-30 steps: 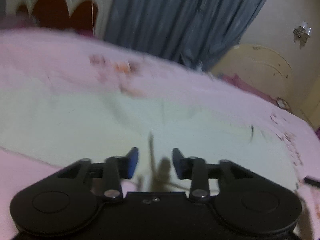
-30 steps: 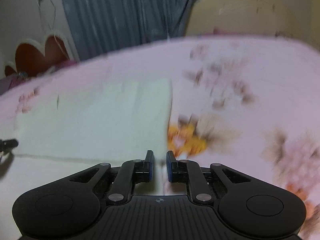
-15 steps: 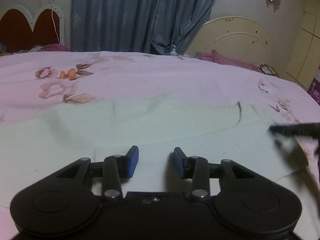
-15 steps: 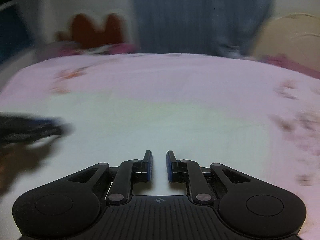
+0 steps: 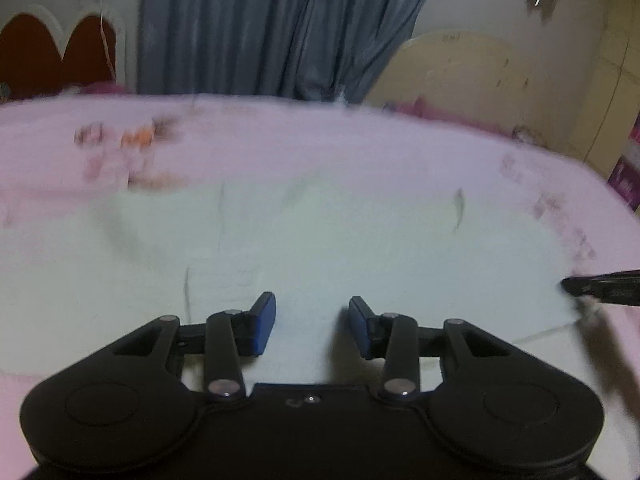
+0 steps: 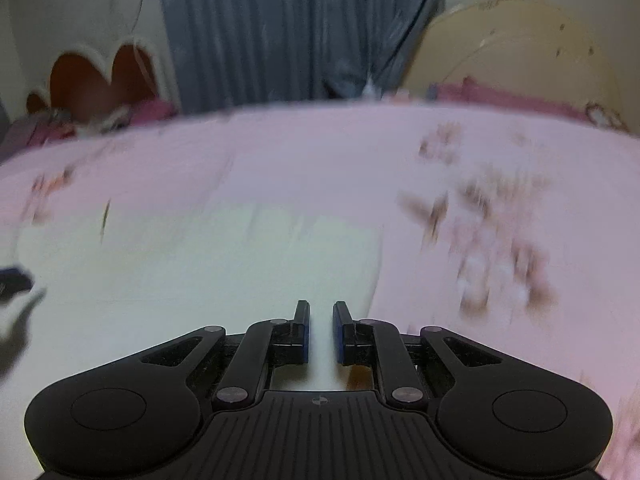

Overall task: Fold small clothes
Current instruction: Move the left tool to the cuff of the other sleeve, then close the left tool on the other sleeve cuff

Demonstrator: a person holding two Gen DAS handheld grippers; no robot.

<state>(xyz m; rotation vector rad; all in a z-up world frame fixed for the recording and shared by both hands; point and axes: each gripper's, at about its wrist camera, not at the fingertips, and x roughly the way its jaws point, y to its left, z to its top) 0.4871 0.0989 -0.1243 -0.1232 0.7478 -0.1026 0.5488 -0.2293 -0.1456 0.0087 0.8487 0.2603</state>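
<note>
On the bed (image 5: pixel 360 152), a pale green cloth (image 5: pixel 320 248) lies spread flat over the pink flowered sheet, and both views are smeared with blur. Just above the near part of that cloth, the left gripper (image 5: pixel 312 326) points down and away, its blue-padded fingers (image 5: pixel 262 322) standing moderately apart with only bare cloth showing in the gap; nothing is between them. At the right edge of the left view, the dark tip of the right gripper (image 5: pixel 600 290) reaches in beside the cloth's right corner, though blur hides whether it touches. From its own view, the right gripper (image 6: pixel 321 330) hangs over the cloth's near right part, close to the edge where the green (image 6: pixel 200 280) meets the pink sheet. Its fingers (image 6: pixel 302 328) stand nearly together, leaving a narrow slit through which pale cloth shows; I cannot tell whether any fabric is pinched there, and none is seen rising between the pads. At the left edge of that view a dark blur is the left gripper (image 6: pixel 14 280), with its shadow below. Far behind the bed hang grey-blue curtains (image 5: pixel 280 28), with a cream headboard (image 5: pixel 480 72) to the right and a red scalloped one (image 5: pixel 56 56) to the left.
</note>
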